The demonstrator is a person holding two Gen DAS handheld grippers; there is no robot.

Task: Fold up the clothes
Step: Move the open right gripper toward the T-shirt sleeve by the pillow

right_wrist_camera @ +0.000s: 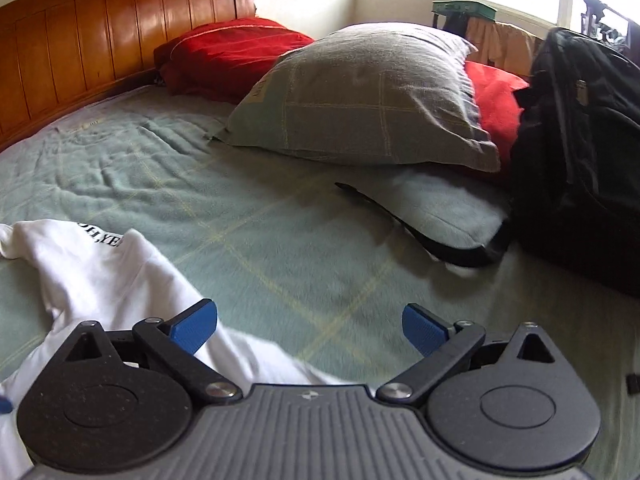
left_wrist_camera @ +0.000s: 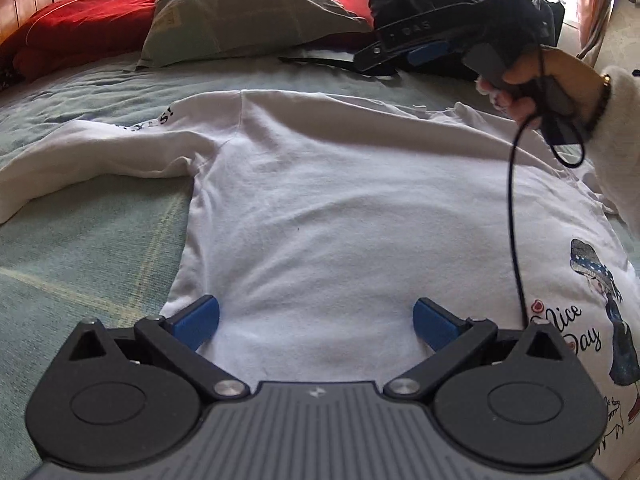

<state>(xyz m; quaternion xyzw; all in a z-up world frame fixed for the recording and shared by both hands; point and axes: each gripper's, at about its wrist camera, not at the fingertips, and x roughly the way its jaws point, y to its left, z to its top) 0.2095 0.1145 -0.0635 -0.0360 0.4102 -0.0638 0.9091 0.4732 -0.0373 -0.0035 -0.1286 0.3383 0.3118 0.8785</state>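
- On the bed [left_wrist_camera: 100, 240], which has a pale green blanket with thin yellow check lines, a white long-sleeve shirt [left_wrist_camera: 320, 208] is spread out flat, back side up as far as I can tell.
- One sleeve [left_wrist_camera: 92, 152] stretches off to the left, and there's black lettering on it. In the left wrist view it's too blurry to read apart from a "!" at the end. In the right wrist view the same sleeve [right_wrist_camera: 100, 272] shows "OH,YE" before the fabric folds over the rest.
- At the shirt's right edge there's a cartoon print of a figure in a hat and scarf [left_wrist_camera: 600, 280], with curly script beside it that reads like "Nice Day".
- The left gripper [left_wrist_camera: 316, 324] sits low over the shirt's bottom part, jaws wide apart, blue pads on either side of plain white fabric, holding nothing.
- The right gripper [right_wrist_camera: 310, 328] has its jaws wide apart too, nothing between them. It hangs above the blanket with the shirt edge under its left pad.
- From the left wrist view you can see the right gripper up top with the person's hand [left_wrist_camera: 540, 80] around the handle, a black cable [left_wrist_camera: 514, 200] hanging down, and "DAS" in pale letters on the body.
- Near the wooden headboard [right_wrist_camera: 100, 40] there's a grey-green checked pillow [right_wrist_camera: 372, 96], red pillows [right_wrist_camera: 232, 52] and a black backpack [right_wrist_camera: 580, 152].
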